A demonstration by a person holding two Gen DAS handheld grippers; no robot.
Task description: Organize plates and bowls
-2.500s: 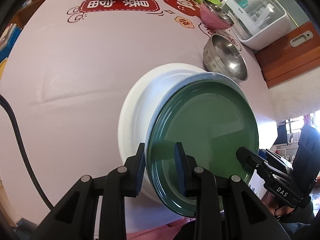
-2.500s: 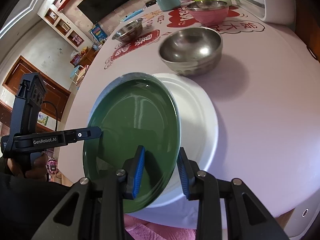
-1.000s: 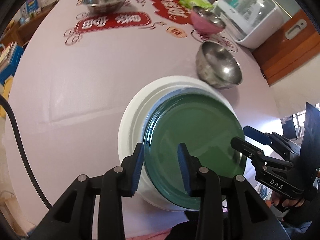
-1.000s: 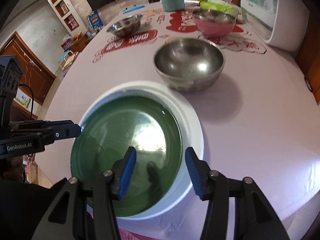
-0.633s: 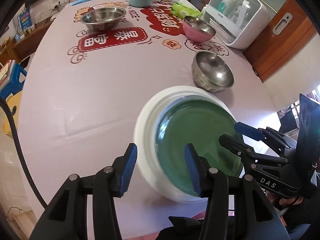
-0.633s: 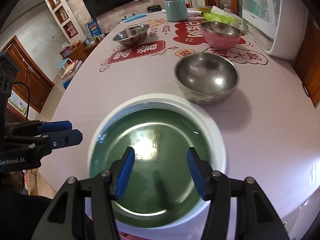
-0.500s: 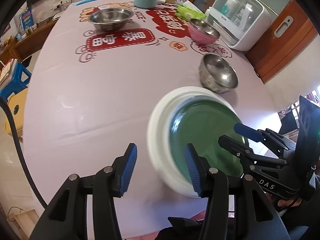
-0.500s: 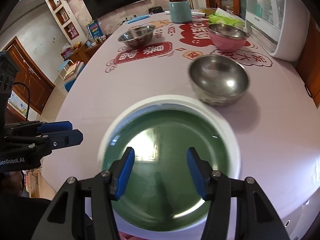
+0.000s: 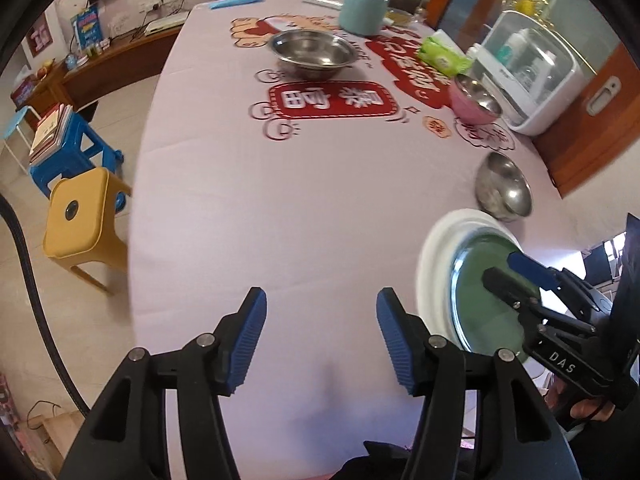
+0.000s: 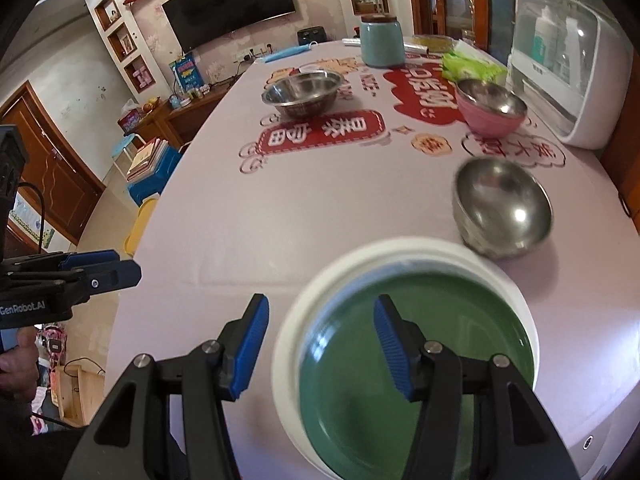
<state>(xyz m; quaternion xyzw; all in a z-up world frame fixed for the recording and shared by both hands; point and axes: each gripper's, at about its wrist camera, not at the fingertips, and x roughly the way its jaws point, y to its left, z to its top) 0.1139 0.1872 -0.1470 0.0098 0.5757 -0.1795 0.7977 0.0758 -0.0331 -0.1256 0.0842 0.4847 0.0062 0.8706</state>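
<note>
Pink cloth covers our tabletop [image 9: 320, 208]; our left hand-held gripper [image 9: 320, 334] is opening over it, holding nothing. In the right view, our right hand-held gripper [image 10: 320, 344] gapes above the round green plate [image 10: 440, 320], stacked on the round white plate [image 10: 360, 264].

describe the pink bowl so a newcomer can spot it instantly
On the pale tablecloth, look toward the far right side, just in front of the white cabinet. The pink bowl sits there beside the red lettering, beyond the plain steel bowl. It alone has a pink outside with a shiny metal lining.
</note>
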